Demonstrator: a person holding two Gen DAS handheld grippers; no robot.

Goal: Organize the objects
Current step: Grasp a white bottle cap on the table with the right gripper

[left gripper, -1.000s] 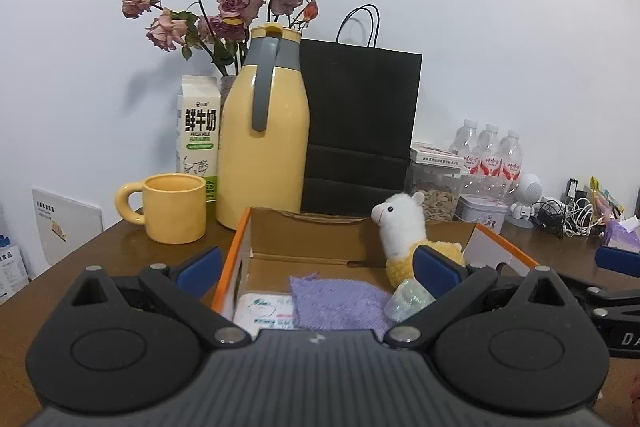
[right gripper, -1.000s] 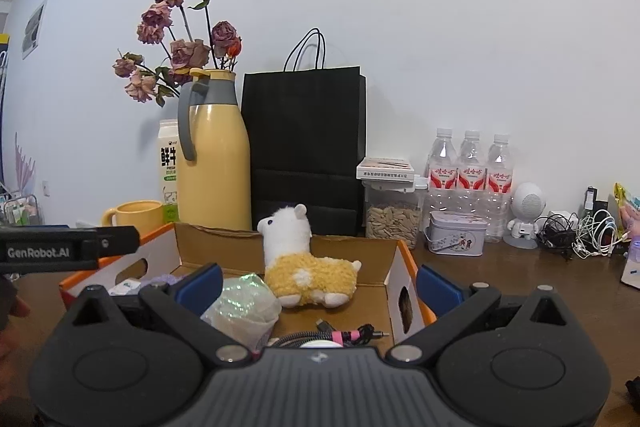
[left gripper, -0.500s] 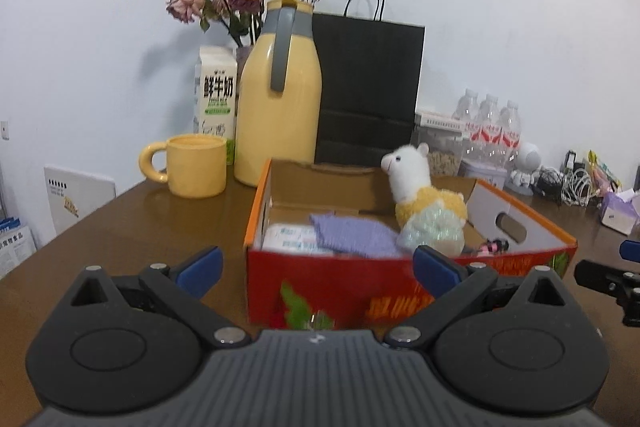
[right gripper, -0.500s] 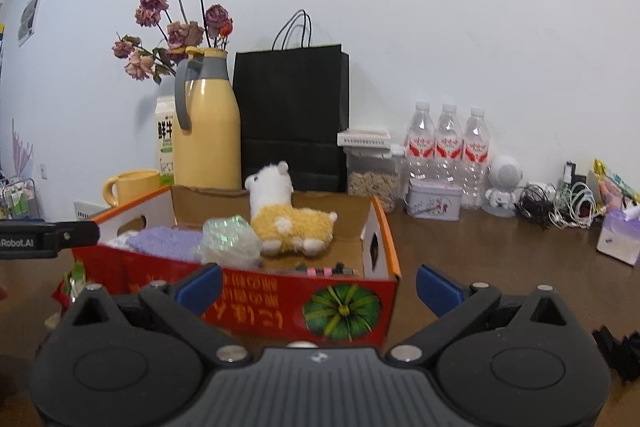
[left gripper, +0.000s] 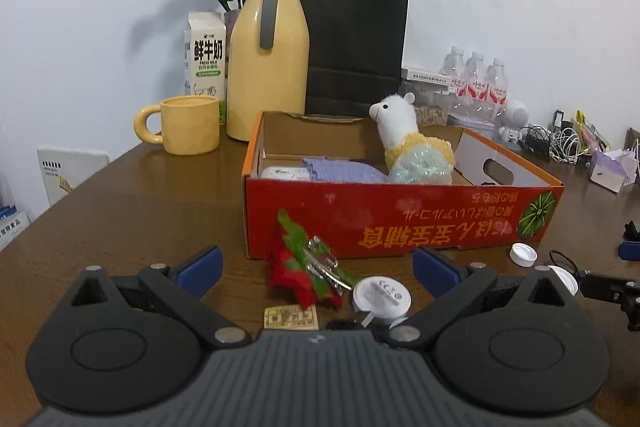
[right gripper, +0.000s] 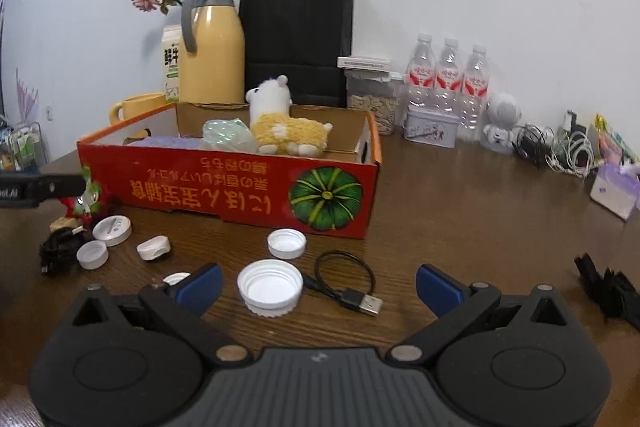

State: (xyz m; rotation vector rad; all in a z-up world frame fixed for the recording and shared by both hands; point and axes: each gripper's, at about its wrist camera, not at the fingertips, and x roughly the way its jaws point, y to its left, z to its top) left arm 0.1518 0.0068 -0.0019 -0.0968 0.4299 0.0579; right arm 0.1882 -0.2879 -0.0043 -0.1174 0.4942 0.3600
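Observation:
A red cardboard box (left gripper: 400,219) (right gripper: 224,187) stands on the brown table and holds a plush alpaca (left gripper: 404,131) (right gripper: 280,123), a purple cloth (left gripper: 340,171) and a crinkly clear wrapper (right gripper: 224,135). My left gripper (left gripper: 316,267) is open above a red-and-green ornament (left gripper: 304,267), a white disc (left gripper: 382,297) and a small card (left gripper: 291,317). My right gripper (right gripper: 318,287) is open over a large white cap (right gripper: 270,287) and a short USB cable (right gripper: 348,287). More white caps (right gripper: 287,243) (right gripper: 93,254) lie before the box.
Behind the box stand a yellow jug (left gripper: 272,55), yellow mug (left gripper: 188,125), milk carton (left gripper: 206,59), black paper bag (left gripper: 356,43) and water bottles (right gripper: 448,79). A tin (right gripper: 432,127), tangled cables (right gripper: 560,147) and a tissue pack (right gripper: 616,191) sit at right.
Both grippers have pulled back from over the box toward the table's near side and lowered. The box front and loose items before it have come into view. Both stay open.

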